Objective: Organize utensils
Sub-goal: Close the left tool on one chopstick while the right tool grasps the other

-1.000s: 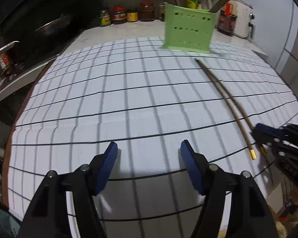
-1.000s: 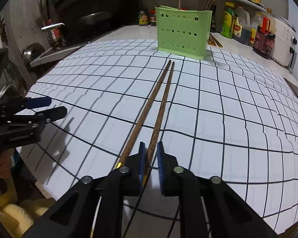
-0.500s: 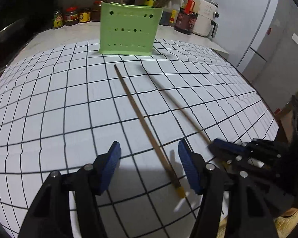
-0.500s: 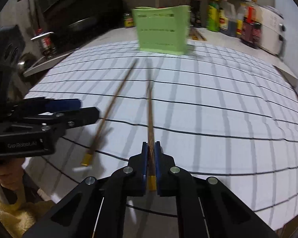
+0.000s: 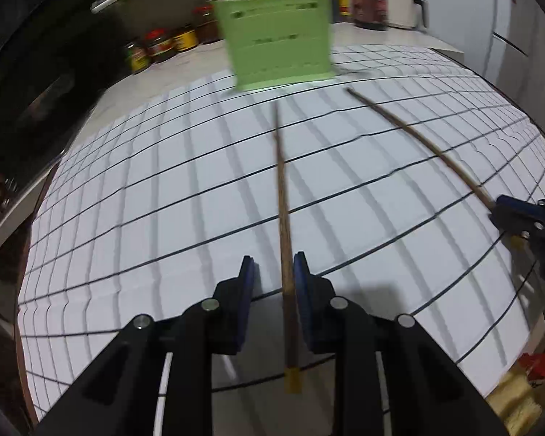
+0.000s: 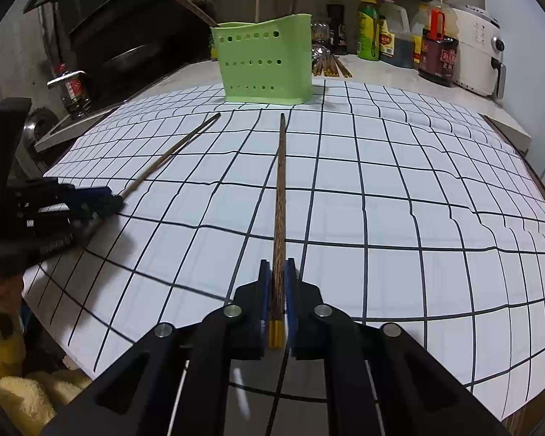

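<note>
Two brown chopsticks with gold ends are on the white checked mat. My left gripper (image 5: 271,283) has its jaws half closed around one chopstick (image 5: 282,196); its right pad touches the stick, a gap remains on the left. My right gripper (image 6: 277,290) is shut on the other chopstick (image 6: 279,189), which points at the green perforated utensil holder (image 6: 263,63). The holder (image 5: 276,41) stands at the far side of the mat and holds several chopsticks. Each gripper shows in the other's view, the right one (image 5: 527,214) and the left one (image 6: 76,200).
Sauce bottles (image 6: 436,47) and a white appliance (image 6: 479,54) stand behind the mat at right. Jars (image 5: 163,43) line the counter at left. Loose chopsticks (image 6: 328,67) lie behind the holder. A stove and pan (image 6: 127,58) are at far left.
My left gripper moved over the lying chopstick and narrowed its jaws around it. My right gripper stays shut on its chopstick, now aimed at the holder.
</note>
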Demonstrator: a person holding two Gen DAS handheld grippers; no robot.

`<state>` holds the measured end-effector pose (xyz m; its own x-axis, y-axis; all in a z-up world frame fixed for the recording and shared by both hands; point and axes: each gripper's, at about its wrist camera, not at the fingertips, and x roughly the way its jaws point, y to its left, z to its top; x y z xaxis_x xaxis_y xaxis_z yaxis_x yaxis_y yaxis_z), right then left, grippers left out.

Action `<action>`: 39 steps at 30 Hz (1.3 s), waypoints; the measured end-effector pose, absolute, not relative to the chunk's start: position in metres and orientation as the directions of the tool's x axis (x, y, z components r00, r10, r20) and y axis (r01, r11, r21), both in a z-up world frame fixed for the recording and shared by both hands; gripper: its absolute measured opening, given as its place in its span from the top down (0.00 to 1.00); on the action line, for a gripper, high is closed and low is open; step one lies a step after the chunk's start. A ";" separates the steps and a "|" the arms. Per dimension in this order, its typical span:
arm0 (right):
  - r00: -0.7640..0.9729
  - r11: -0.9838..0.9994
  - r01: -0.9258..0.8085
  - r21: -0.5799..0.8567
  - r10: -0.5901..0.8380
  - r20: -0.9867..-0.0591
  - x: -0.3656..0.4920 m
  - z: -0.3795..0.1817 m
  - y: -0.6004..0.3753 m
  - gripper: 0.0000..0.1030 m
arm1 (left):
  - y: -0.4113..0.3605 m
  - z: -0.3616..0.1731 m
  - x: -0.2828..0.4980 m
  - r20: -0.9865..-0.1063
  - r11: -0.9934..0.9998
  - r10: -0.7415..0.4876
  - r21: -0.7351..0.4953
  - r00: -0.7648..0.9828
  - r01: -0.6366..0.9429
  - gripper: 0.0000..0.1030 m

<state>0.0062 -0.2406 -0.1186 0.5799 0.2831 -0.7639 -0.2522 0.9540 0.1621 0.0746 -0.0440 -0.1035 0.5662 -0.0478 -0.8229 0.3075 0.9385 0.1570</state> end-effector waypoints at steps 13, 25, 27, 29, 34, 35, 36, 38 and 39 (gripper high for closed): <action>0.665 0.962 -0.263 0.075 0.237 -0.709 -0.035 -0.122 -0.238 0.74 | -0.022 -0.108 0.021 -0.754 0.925 -0.204 0.060 0.624 0.374 0.67; 0.682 0.965 -0.244 0.094 0.239 -0.691 -0.035 -0.124 -0.236 0.79 | -0.010 -0.107 0.023 -0.765 0.958 -0.189 -0.006 0.616 0.286 0.71; 0.687 0.966 -0.241 0.090 0.235 -0.688 -0.034 -0.124 -0.234 0.80 | -0.009 -0.107 0.020 -0.762 0.962 -0.180 -0.006 0.622 0.272 0.74; 0.690 0.968 -0.233 0.096 0.234 -0.685 -0.033 -0.124 -0.235 0.81 | -0.010 -0.109 0.019 -0.751 0.965 -0.166 0.008 0.639 0.261 0.78; 0.703 0.970 -0.185 0.160 0.244 -0.668 -0.030 -0.127 -0.249 0.89 | -0.008 -0.110 0.019 -0.728 0.967 -0.175 0.000 0.663 0.255 0.85; 0.710 0.971 -0.179 0.159 0.239 -0.663 -0.030 -0.128 -0.249 0.90 | -0.009 -0.110 0.019 -0.724 0.966 -0.176 0.004 0.667 0.259 0.87; 0.717 0.973 -0.174 0.151 0.231 -0.658 -0.031 -0.129 -0.247 0.90 | -0.011 -0.111 0.019 -0.717 0.964 -0.178 0.012 0.674 0.267 0.89; 0.727 0.978 -0.161 0.133 0.209 -0.653 -0.031 -0.128 -0.243 0.93 | -0.013 -0.112 0.019 -0.708 0.962 -0.179 0.019 0.684 0.272 0.93; 0.727 0.978 -0.156 0.140 0.210 -0.654 -0.031 -0.128 -0.244 0.93 | -0.012 -0.111 0.019 -0.707 0.960 -0.201 -0.007 0.678 0.278 0.93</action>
